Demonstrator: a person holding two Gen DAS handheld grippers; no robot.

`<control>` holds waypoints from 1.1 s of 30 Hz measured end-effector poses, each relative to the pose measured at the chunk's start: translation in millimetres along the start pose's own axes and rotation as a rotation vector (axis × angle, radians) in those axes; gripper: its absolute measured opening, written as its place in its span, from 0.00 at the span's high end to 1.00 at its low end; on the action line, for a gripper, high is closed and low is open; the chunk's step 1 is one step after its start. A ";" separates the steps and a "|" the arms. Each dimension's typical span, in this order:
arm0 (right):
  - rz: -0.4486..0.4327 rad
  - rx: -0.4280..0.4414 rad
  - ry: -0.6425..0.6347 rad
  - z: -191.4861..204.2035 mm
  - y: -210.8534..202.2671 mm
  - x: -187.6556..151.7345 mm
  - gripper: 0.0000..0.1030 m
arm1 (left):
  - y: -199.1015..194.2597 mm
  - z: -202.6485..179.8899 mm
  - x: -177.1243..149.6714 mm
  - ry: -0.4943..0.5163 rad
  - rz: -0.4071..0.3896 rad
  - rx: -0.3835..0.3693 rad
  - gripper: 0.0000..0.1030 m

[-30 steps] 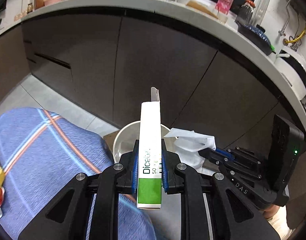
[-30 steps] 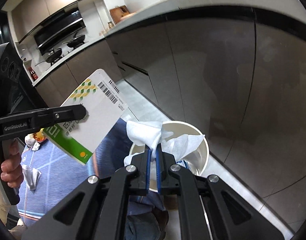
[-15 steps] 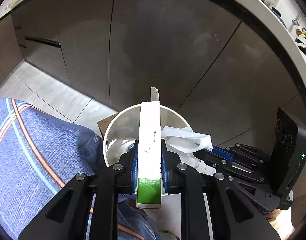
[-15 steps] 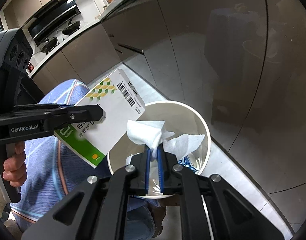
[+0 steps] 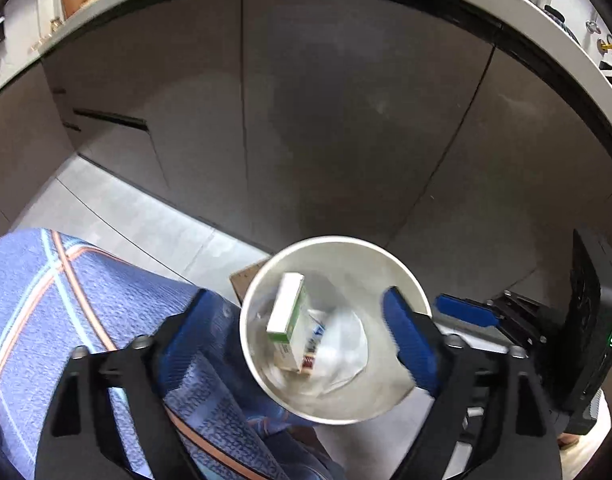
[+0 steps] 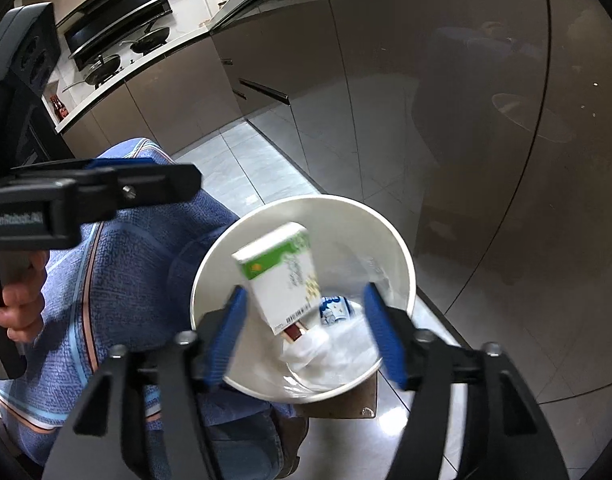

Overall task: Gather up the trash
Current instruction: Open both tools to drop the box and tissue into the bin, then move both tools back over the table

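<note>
A white round trash bin (image 5: pixel 402 272) stands on the floor below both grippers; it also shows in the right wrist view (image 6: pixel 394 240). A white and green medicine box (image 5: pixel 289 320) is inside it, blurred, tilted on end (image 6: pixel 281 280). White tissue (image 5: pixel 342 344) lies at the bin's bottom (image 6: pixel 334 348). My left gripper (image 5: pixel 293 340) is open and empty above the bin. My right gripper (image 6: pixel 306 332) is open and empty above the bin, and also shows at the right edge of the left wrist view (image 5: pixel 466 312).
A blue table cloth (image 5: pixel 65 300) with orange and light stripes covers a table edge left of the bin (image 6: pixel 117 264). Dark cabinet fronts (image 5: pixel 306 120) stand close behind the bin. Grey floor tiles (image 6: pixel 241 168) run left. A small blue and white package (image 6: pixel 336 308) lies in the bin.
Both grippers have opened. The medicine box has left the left gripper and the tissue has left the right gripper; both are now inside the bin.
</note>
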State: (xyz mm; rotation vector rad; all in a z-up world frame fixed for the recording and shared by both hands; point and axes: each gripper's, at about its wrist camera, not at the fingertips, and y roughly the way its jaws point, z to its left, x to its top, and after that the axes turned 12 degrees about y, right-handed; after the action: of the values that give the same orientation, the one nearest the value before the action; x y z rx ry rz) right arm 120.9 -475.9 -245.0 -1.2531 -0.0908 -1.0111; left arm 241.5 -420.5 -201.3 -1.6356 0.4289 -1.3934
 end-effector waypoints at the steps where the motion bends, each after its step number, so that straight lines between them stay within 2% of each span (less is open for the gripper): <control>1: -0.005 0.002 -0.001 0.9 -1.2 -0.1 0.24 | -3.5 -0.3 0.4 -0.001 -0.011 0.018 0.10; 3: -0.016 0.003 -0.004 1.9 -4.9 -1.1 0.16 | -10.8 -1.3 0.2 -0.004 -0.022 0.029 0.08; 5: -0.024 0.008 -0.008 5.4 -8.6 -0.9 0.04 | -14.9 0.0 0.5 -0.013 -0.021 0.032 0.08; 6: -0.027 0.010 -0.012 6.7 -10.7 -1.1 0.03 | -17.8 1.7 -2.1 -0.018 -0.022 0.034 0.08; 13: -0.042 0.015 -0.043 19.5 -29.6 -2.5 0.03 | -52.7 12.5 -8.3 -0.078 -0.047 0.057 0.08; 21: -0.093 0.051 -0.081 47.1 -72.1 -0.1 0.03 | -123.0 15.6 -19.4 -0.132 -0.099 0.131 0.08; 24: -0.109 0.069 -0.103 64.0 -91.0 -0.3 0.03 | -156.1 21.2 -33.1 -0.188 -0.132 0.144 0.08; 33: -0.098 0.168 -0.157 118.9 -126.7 -12.7 0.03 | -244.0 39.2 -96.2 -0.330 -0.161 0.267 0.08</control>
State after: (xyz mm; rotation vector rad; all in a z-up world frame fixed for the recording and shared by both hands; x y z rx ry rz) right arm 82.0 -367.0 -114.7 -1.1804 -0.3545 -0.9669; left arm 178.5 -205.3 -59.7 -1.6630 -0.0794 -1.2047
